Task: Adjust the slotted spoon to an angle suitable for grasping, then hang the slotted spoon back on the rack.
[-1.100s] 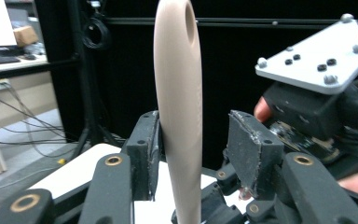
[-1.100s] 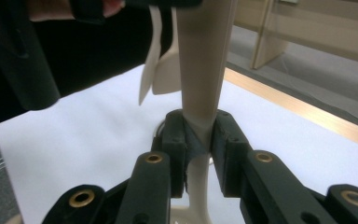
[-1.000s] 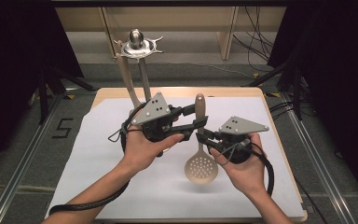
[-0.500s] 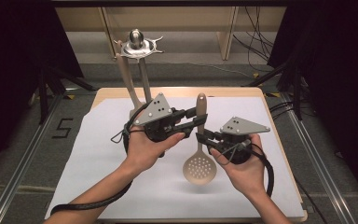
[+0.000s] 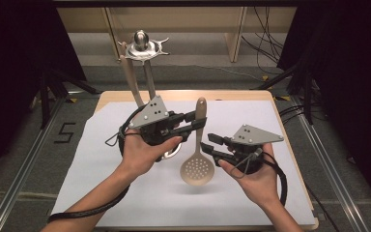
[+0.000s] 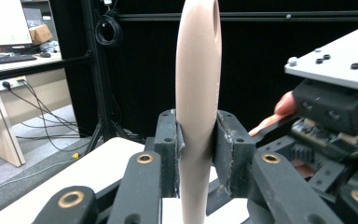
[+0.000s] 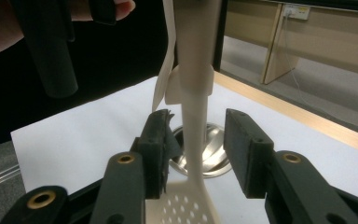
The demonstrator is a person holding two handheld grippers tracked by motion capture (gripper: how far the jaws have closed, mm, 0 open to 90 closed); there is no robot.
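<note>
1. Beige plastic slotted spoon (image 5: 197, 154) hangs upright above the white table cover (image 5: 101, 174), handle clamped in the left gripper (image 5: 193, 121).
2. Right gripper (image 5: 208, 145) has just opened; its pads flank the spoon's neck, apart.

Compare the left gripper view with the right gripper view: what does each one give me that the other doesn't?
Left gripper view alone: the left tool clamped on the skimmer's handle, with the right tool's grey plate beside it. Right gripper view alone: the right tool, whose jaws have just been opening, standing apart around the handle's neck, the perforated bowl and a steel base on the white sheet. Both: the pale skimmer upright between black jaws.
</note>
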